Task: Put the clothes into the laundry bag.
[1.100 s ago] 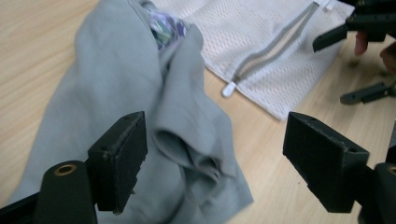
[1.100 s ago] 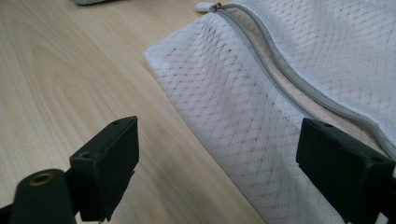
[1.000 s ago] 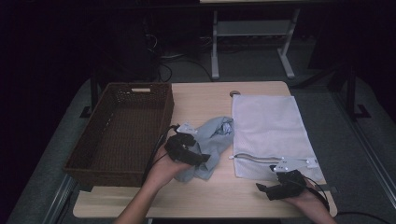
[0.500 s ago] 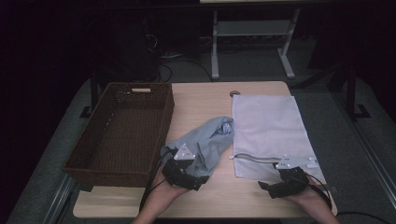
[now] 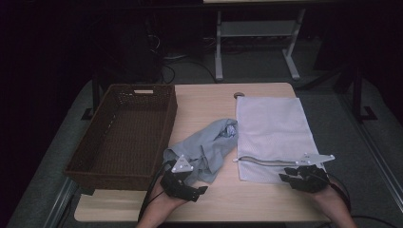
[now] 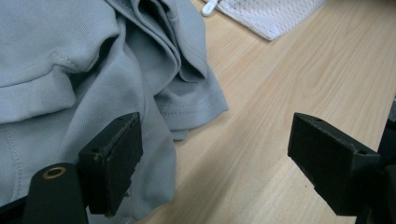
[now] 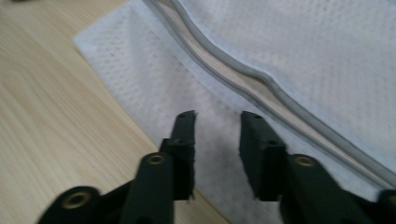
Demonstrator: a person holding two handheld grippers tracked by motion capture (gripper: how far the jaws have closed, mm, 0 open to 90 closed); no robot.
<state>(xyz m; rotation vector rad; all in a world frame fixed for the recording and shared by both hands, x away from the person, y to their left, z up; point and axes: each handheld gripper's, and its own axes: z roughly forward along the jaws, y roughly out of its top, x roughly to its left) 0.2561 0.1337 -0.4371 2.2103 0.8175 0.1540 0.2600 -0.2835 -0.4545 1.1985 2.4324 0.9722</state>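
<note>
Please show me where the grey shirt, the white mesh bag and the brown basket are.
grey shirt [image 5: 209,145]: high view, on the middle of the crumpled cloth.
white mesh bag [image 5: 273,128]: high view, on the flat middle of the mesh.
brown basket [image 5: 135,176]: high view, on the near wall.

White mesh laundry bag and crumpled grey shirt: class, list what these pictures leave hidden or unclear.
- White mesh laundry bag: right gripper view, inside unseen through the narrow zip gap.
- Right gripper: jaws have just been closing; grip on mesh unclear.
- Crumpled grey shirt: left gripper view, cut off by edges.
</note>
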